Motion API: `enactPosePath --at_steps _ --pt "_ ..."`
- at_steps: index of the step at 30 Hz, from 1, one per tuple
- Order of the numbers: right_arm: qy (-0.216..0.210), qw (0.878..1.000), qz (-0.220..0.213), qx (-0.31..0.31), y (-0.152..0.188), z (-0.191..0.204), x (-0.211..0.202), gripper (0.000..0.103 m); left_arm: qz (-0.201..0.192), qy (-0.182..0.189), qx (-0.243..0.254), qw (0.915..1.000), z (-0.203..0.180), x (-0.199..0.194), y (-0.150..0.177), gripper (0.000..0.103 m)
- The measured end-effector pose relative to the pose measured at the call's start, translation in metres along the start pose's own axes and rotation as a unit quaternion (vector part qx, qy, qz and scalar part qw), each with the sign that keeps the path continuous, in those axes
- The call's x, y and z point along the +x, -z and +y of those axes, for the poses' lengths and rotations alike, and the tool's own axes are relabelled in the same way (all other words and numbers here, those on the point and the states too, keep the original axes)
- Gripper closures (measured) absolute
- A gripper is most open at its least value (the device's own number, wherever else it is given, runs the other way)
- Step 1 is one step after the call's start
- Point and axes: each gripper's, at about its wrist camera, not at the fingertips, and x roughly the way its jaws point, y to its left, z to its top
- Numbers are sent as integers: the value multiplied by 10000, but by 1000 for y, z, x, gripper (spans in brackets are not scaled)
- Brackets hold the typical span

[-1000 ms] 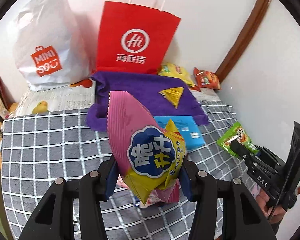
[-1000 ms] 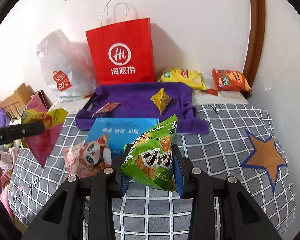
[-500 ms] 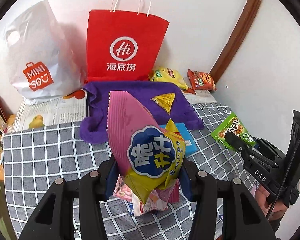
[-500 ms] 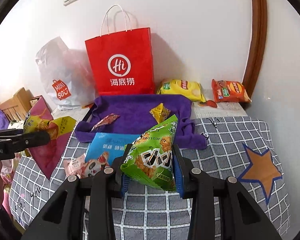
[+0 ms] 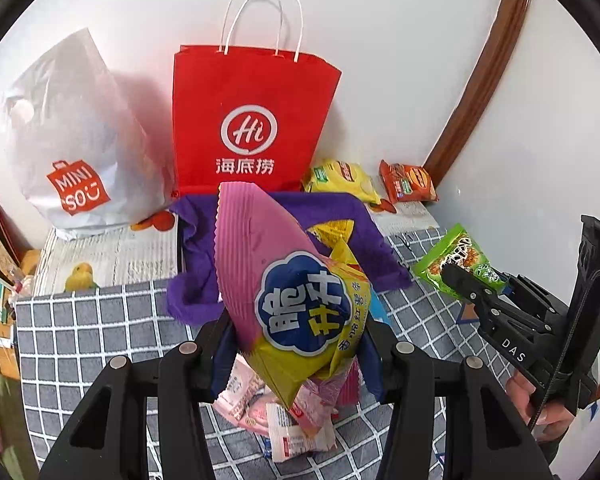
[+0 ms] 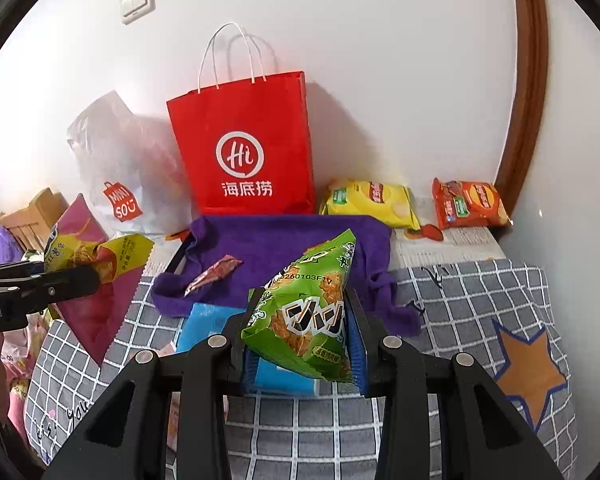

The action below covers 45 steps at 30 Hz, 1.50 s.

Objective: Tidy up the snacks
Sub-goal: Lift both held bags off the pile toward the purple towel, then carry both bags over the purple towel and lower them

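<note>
Each hand-held gripper grasps a packet: left hand-held gripper [image 5: 296, 344] the pink bag [image 5: 276, 280], right hand-held gripper [image 6: 302, 336] the green packet [image 6: 308, 312]. Best to keep both grips firm and carry them ahead to the red bag [image 6: 244, 148].

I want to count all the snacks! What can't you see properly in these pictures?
- Blue packet: right wrist view, mostly behind the green bag in the right tongs.
- Pink packets: left wrist view, partly under the pink-and-yellow bag.
- Red paper bag: its inside is hidden in both views.
</note>
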Motion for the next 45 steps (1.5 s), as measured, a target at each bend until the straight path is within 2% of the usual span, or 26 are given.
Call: enactPosePath --at_steps 14,27,34,40,45 --pt "7 10000 -85 -45 -42 -1 25 66 -13 -116 -24 9999 10 17 -34 54" --pt "-86 10000 -16 17 -71 0 68 66 107 -247 -222 9994 38 54 -61 54" --pt "-173 9998 65 -17 -85 0 95 66 248 -199 -368 9988 45 85 -76 54" --pt "-276 9991 264 -209 -82 3 123 66 455 -73 -442 9980 49 122 -79 54" --pt "-360 9976 541 -242 -76 -3 149 66 566 -235 -404 9973 58 154 -73 54"
